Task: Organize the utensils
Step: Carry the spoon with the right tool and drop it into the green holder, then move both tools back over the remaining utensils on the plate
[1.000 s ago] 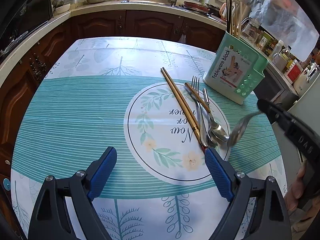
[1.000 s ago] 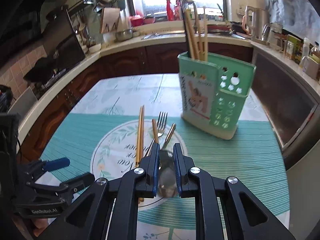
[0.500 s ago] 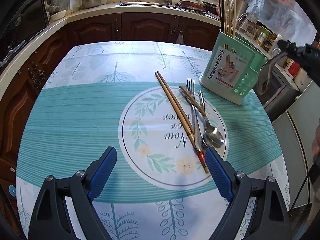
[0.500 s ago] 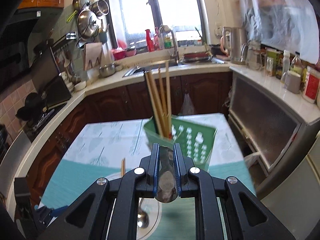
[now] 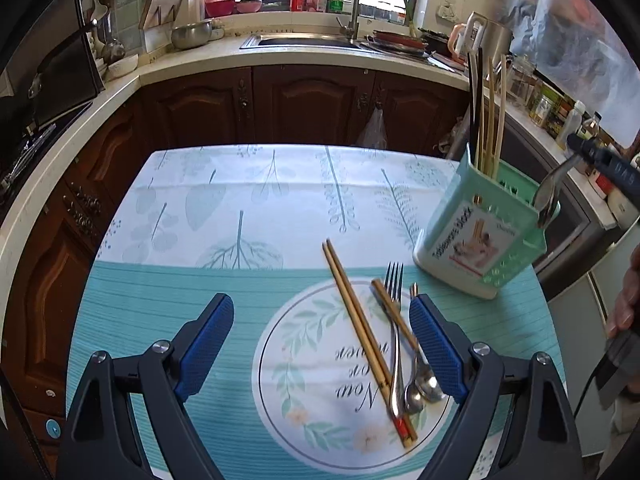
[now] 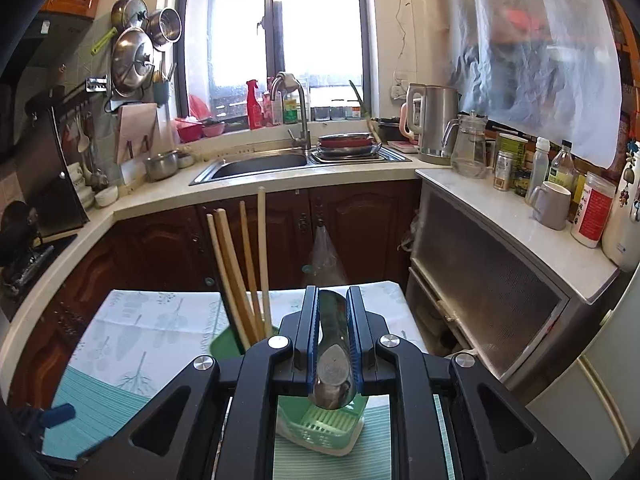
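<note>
A green utensil holder (image 5: 480,240) stands at the table's right side with several chopsticks (image 5: 490,120) upright in its back slot. My right gripper (image 5: 578,150) is shut on a steel spoon (image 5: 546,196), which hangs bowl-down just above the holder's right compartment. In the right wrist view the spoon (image 6: 332,344) sits clamped between the blue pads of the right gripper (image 6: 332,296), with the holder (image 6: 320,420) under it. My left gripper (image 5: 320,344) is open above the tablecloth. Gold chopsticks (image 5: 356,320), a fork (image 5: 394,300) and two spoons (image 5: 424,384) lie by its right finger.
The table (image 5: 180,280) has a teal patterned cloth. Dark cabinets and a counter with a sink (image 6: 256,164) run behind it. A kettle (image 6: 436,124), jug, jars and a mug (image 6: 552,204) stand on the right counter. A person's hand (image 5: 628,300) is at the right edge.
The right gripper lifted the spoon off the table and carried it up and right, over the holder. The left gripper rose and drew back, still open.
</note>
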`<state>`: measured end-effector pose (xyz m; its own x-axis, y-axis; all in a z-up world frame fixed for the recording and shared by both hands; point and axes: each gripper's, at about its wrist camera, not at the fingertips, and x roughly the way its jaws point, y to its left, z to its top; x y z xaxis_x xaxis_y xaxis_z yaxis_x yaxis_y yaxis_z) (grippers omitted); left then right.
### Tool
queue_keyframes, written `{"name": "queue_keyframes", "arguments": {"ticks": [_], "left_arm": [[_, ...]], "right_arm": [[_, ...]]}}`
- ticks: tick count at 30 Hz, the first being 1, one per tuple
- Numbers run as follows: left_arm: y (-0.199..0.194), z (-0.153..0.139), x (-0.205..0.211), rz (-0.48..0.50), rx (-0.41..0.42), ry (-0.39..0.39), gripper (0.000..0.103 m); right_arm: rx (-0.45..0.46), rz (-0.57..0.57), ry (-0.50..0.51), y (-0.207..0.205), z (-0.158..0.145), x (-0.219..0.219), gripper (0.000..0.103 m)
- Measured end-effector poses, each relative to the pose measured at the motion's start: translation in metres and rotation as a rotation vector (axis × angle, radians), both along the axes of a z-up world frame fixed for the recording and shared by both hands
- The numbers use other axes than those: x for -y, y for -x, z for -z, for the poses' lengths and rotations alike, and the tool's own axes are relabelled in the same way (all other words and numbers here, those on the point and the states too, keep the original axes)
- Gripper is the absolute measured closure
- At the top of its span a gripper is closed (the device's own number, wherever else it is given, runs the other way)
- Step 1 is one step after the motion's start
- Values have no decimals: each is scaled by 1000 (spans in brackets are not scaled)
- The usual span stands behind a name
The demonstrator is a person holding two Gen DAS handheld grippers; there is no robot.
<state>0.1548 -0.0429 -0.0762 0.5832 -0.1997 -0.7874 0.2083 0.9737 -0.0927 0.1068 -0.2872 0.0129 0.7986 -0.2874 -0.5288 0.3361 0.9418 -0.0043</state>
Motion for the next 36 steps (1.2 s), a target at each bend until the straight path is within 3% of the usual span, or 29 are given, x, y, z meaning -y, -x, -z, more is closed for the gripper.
{"name": "queue_keyframes", "arguments": {"ticks": [6,7,9,10,17,22,28,36], "left_arm": [[-10,-2,6,-1,10,5,15],[-10,-1,7,1,7,4,15],[-11,1,9,4,2,0,15],[-11,2,9,4,0,-1,15],[-10,6,11,7,-9,2,15],[-10,7,11,20,-25,-4,15],[-23,20,7,90,-179,37,16],[-56,61,1,77,-387,59,42]], "right_arm": [[-65,16,27,-30,27,4,88],[-78,10,33,-33,30,3,86],[-99,-2,28,-38,37,2,70],[-99,-4,28,-41,44,-2,68],[-84,-46,-3,-19,54,-15,67],[-92,-83,-34,21,59,-40,65],[-163,-139,-77,52,84,-69,65],[-265,-241,-209,49,121,-90,65]]}}
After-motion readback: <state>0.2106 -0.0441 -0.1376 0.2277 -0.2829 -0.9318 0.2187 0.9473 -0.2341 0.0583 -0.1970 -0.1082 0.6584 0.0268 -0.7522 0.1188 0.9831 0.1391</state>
